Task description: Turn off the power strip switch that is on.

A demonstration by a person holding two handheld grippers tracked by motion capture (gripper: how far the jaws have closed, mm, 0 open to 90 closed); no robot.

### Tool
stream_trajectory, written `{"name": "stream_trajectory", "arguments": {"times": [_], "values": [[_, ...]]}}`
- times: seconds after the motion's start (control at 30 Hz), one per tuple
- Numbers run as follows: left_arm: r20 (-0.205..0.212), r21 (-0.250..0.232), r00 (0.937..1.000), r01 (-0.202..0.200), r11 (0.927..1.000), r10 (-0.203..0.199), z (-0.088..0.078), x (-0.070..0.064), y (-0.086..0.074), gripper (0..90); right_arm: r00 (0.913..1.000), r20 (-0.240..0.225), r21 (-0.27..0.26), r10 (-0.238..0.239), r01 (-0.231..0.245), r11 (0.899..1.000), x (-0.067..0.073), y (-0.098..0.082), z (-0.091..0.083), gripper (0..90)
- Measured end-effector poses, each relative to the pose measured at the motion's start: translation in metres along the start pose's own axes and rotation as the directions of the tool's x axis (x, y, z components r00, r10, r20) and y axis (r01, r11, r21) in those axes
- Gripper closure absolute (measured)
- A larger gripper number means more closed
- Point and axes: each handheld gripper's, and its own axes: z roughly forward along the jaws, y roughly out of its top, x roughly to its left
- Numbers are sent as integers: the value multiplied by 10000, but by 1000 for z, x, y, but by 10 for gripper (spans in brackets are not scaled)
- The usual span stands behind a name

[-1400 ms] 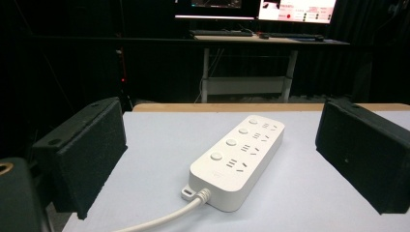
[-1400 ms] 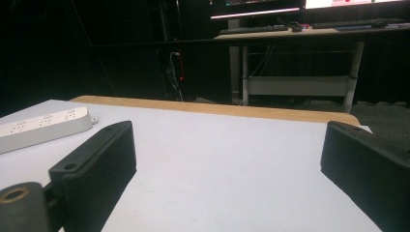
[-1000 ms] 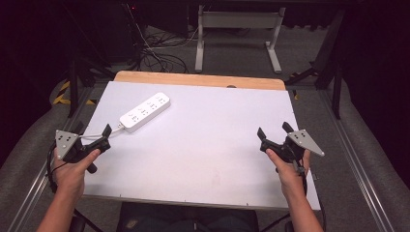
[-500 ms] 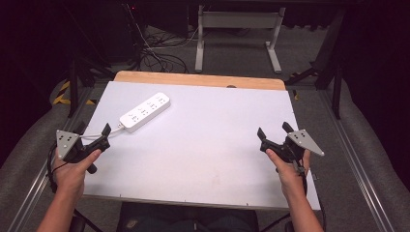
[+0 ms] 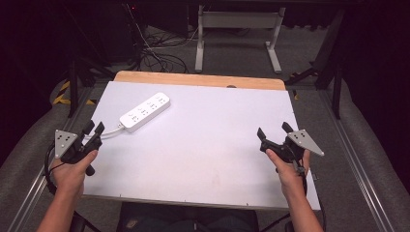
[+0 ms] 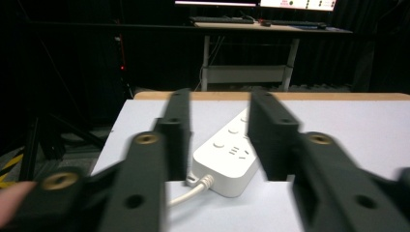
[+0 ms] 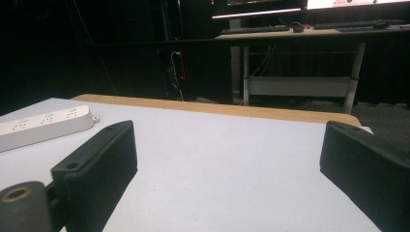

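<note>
A white power strip [image 5: 145,112] lies at an angle in the upper left of the table [image 5: 208,145] in the high view, its cord [image 5: 110,132] running from its lower-left end toward the table's left edge. The left gripper [image 5: 93,129] sits at the lower left of that frame, at the table's left edge, held in the left hand [image 5: 72,166]; its jaws are spread apart and grasp nothing, and they point up and right toward the strip's cord end, which lies just beyond them. In the left gripper view the strip [image 6: 231,157] shows in the gap between the two black jaws, near the frame's middle, with the cord [image 6: 191,191] curling off to the lower left; the jaws do not touch it. The right gripper [image 5: 273,133] is at the lower right of the high view, above the white tabletop, held in the right hand [image 5: 285,166], well apart from the strip. Its jaws stand wide apart and empty. In the right gripper view the strip [image 7: 43,124] lies at the left edge of the frame, with bare tabletop [image 7: 227,159] between the jaws.
</note>
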Motion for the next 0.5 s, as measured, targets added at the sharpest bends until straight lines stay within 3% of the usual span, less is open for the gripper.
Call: {"name": "stream_trajectory", "arguments": {"times": [0.03, 0.07, 0.1, 0.2, 0.3, 0.5], "values": [[-50, 76, 10000, -17, 10000, 17, -1, 0, 0, 757, 10000, -2, 2, -11, 11, 10000, 0, 0, 0, 69], [-79, 163, 10000, -17, 9999, 19, -1, 1, 0, 757, 10000, -2, 2, -11, 11, 10000, 0, 0, 0, 69], [-106, 218, 9999, 12, 9998, -10, -1, 2, 1, 849, 10000, -5, 19, 22, -22, 10000, 0, 0, 0, 69], [-117, 392, 9999, 85, 9992, -80, -2, 4, 1, 900, 10000, -23, -22, 1, -1, 10000, 0, 0, 0, 72], [123, 446, 9997, 186, 9988, -192, -4, 6, 3, 900, 10000, -26, -45, 27, -27, 10000, -1, 0, 0, 73], [63, 315, 9993, 370, 9988, -373, -3, 10, 9, 900, 10000, -66, 9, 34, -34, 10000, 1, 0, 0, 75]]}}
